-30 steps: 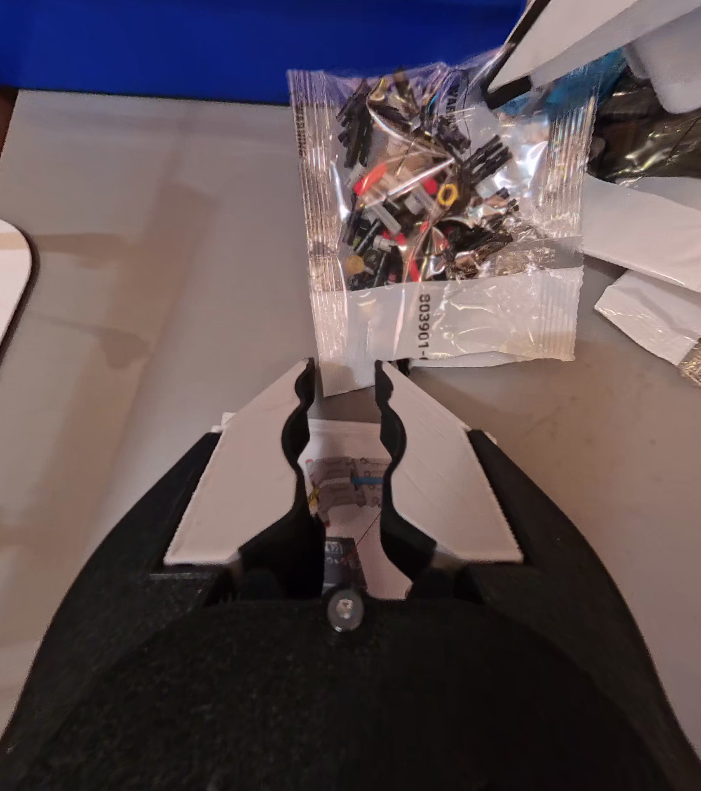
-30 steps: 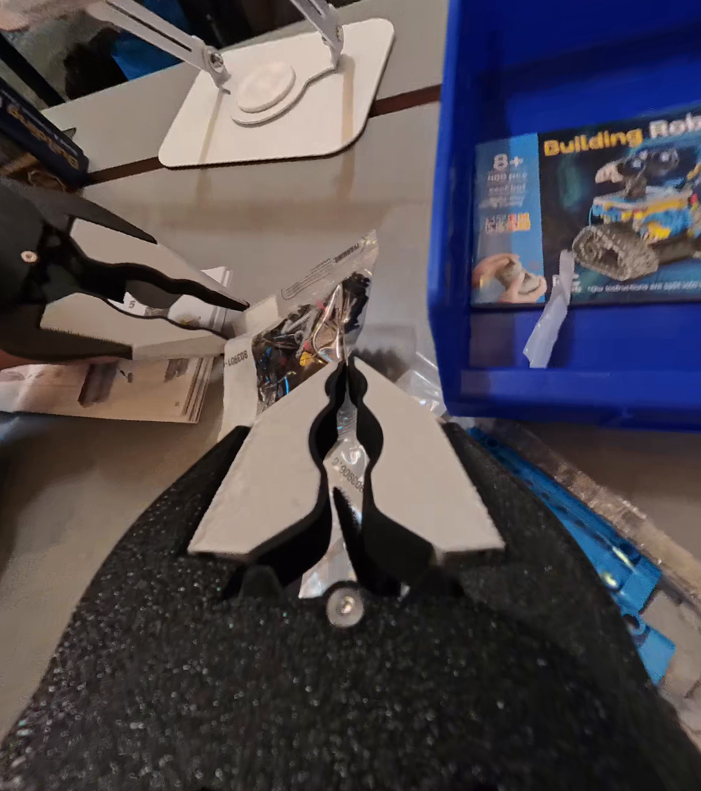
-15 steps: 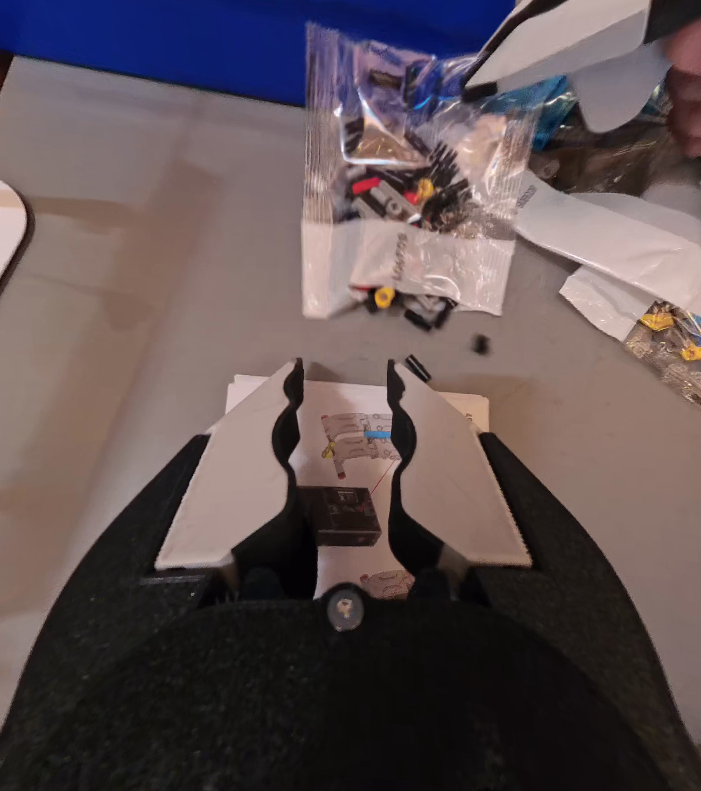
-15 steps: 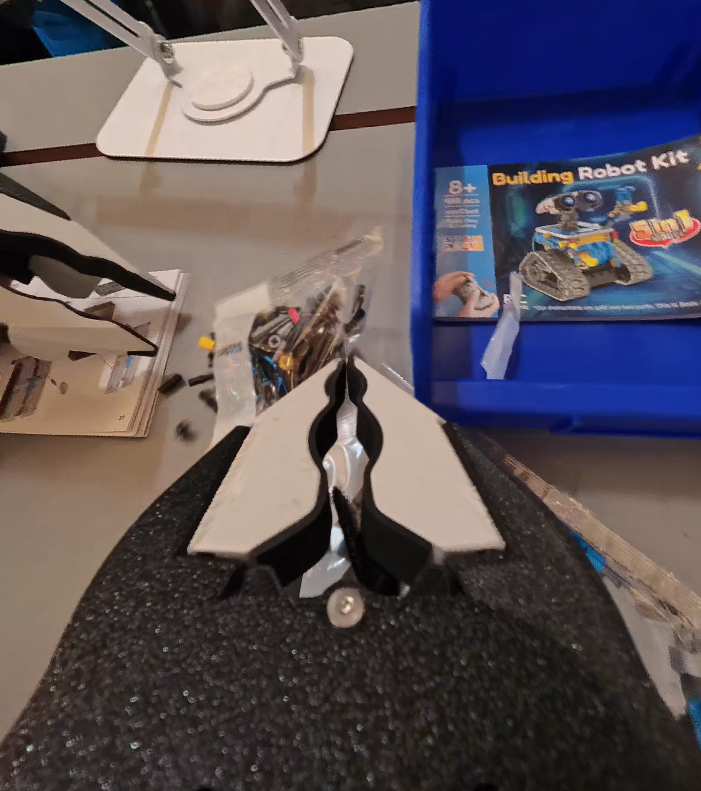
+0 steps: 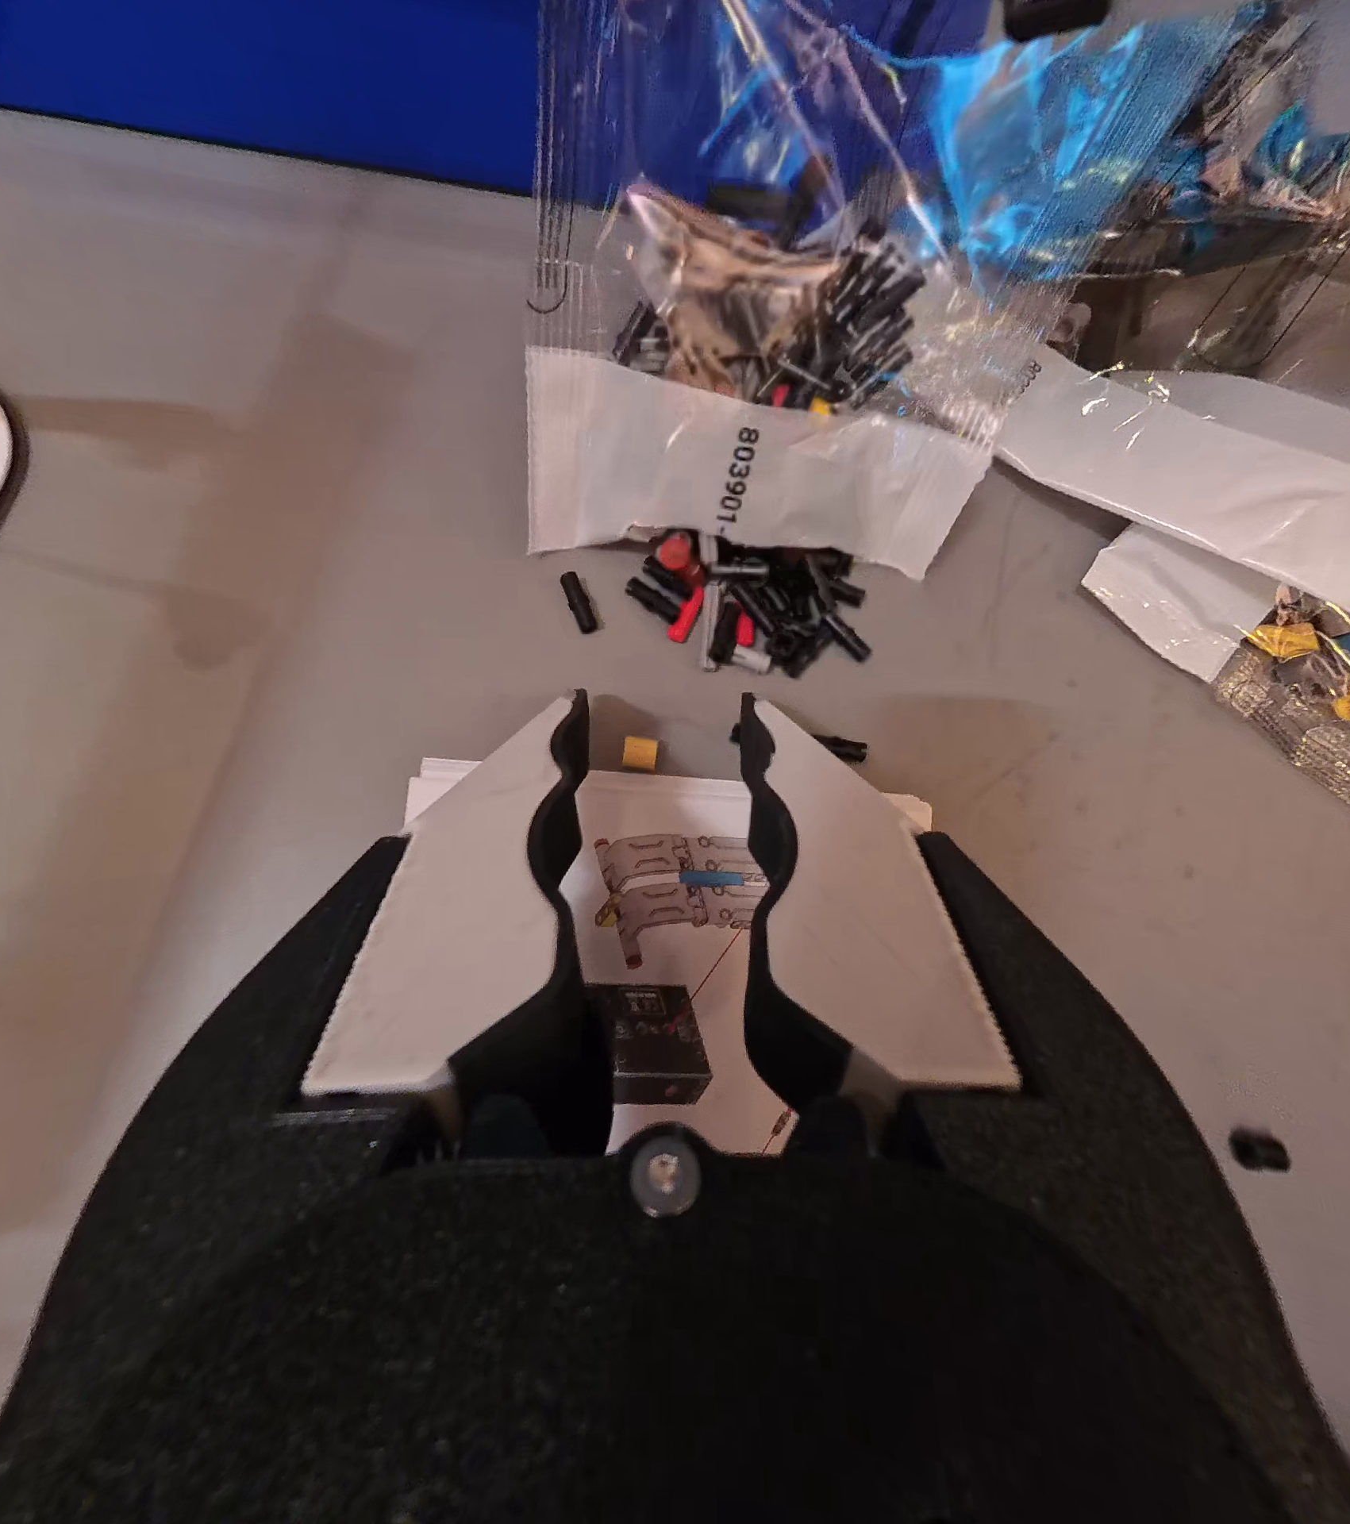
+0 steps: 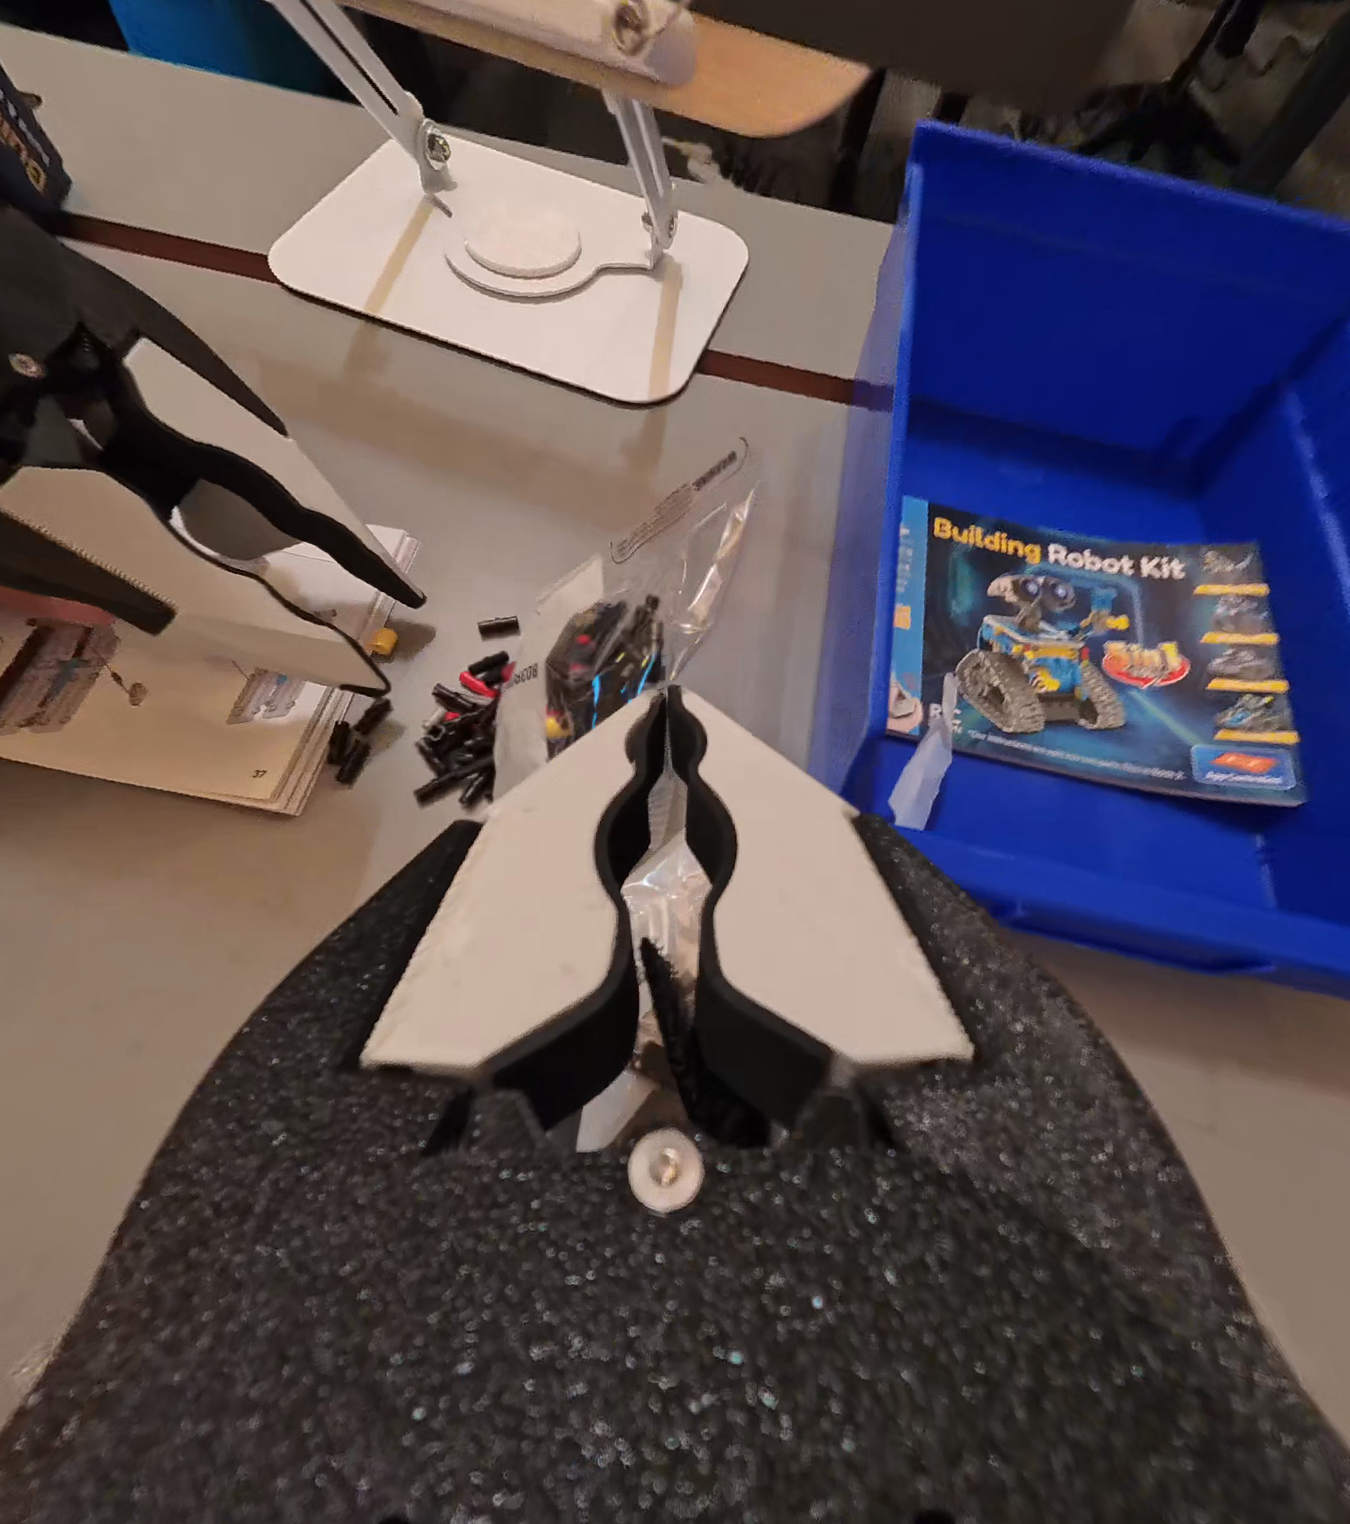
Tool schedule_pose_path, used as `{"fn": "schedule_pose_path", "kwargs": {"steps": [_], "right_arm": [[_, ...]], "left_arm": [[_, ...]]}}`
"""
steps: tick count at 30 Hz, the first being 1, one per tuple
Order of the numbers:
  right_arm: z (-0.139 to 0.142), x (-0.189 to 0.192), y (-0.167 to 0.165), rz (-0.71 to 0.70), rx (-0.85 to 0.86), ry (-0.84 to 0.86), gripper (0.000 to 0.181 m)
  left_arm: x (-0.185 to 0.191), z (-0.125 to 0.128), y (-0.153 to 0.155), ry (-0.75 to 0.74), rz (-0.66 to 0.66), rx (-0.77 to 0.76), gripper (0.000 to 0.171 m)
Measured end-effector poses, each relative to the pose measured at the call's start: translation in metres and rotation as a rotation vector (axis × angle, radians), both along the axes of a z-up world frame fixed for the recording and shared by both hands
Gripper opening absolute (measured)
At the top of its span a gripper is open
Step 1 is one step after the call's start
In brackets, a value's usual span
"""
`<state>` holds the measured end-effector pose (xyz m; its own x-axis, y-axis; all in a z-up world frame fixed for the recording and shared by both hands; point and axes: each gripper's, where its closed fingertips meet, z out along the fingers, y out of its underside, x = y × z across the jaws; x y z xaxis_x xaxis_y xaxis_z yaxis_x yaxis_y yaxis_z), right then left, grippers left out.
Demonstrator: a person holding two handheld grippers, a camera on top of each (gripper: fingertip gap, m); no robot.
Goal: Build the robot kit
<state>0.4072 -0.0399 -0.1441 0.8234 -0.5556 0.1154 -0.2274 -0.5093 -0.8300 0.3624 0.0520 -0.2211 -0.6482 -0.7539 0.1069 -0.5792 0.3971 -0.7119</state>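
My right gripper [image 6: 667,701] is shut on the top of a clear plastic parts bag [image 6: 630,627] and holds it lifted, open end down. In the left wrist view the bag [image 5: 745,396] hangs above the grey table with small black and red pins still inside. A pile of pins [image 5: 745,602] lies spilled below its mouth; it also shows in the right wrist view [image 6: 461,734]. My left gripper [image 5: 663,726] is open and empty, hovering over an open instruction booklet [image 5: 655,891], just short of the pile. A small yellow piece [image 5: 642,753] lies between its fingertips.
A blue bin [image 6: 1149,396] with a printed leaflet [image 6: 1092,668] stands at the right. A white stand base [image 6: 515,272] sits at the back. More sealed parts bags [image 5: 1232,511] lie right of the pile. A stray black piece [image 5: 1258,1149] lies right of my left gripper.
The right gripper has lifted and tipped the bag, and many pins have poured out onto the table. The left gripper has let go of the bag's lower edge, opened wider and drawn back.
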Motion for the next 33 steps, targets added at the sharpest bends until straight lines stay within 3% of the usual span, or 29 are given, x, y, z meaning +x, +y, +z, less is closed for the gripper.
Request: {"fn": "schedule_pose_path", "kwargs": {"steps": [14, 33], "right_arm": [[0.016, -0.008, 0.006, 0.041, -0.080, -0.128, 0.000], [0.052, -0.004, -0.003, 0.034, -0.026, -0.166, 0.000]], "left_arm": [[-0.001, -0.009, 0.001, 0.028, 0.001, 0.024, 0.036], [-0.002, -0.006, 0.000, 0.032, 0.000, 0.015, 0.036]]}}
